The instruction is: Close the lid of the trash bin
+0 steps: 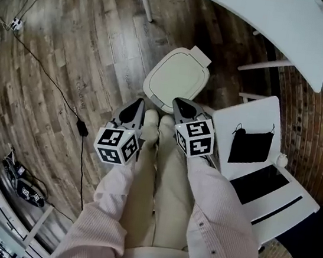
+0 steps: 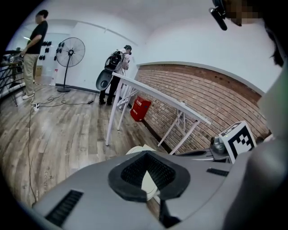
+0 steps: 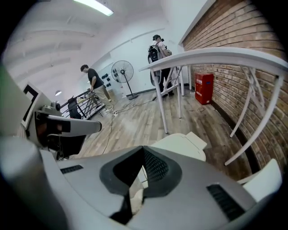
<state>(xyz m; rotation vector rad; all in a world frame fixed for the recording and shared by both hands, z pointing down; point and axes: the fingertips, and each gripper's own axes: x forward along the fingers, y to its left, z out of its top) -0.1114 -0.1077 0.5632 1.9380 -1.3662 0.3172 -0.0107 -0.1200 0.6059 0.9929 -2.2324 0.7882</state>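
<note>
Cream trash bin [image 1: 158, 99], rounded lid [image 1: 178, 77] down flat, standing upright on wooden floor [image 1: 69, 65]

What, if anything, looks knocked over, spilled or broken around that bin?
Nothing stands out. The trash bin stands upright on the wooden floor with its lid down flat. The left gripper and right gripper hover near it, shut and empty. A black cable trails across the floor, untidy at most.

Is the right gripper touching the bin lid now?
Apart. The right gripper view shows the lid well below the shut right gripper.
</note>
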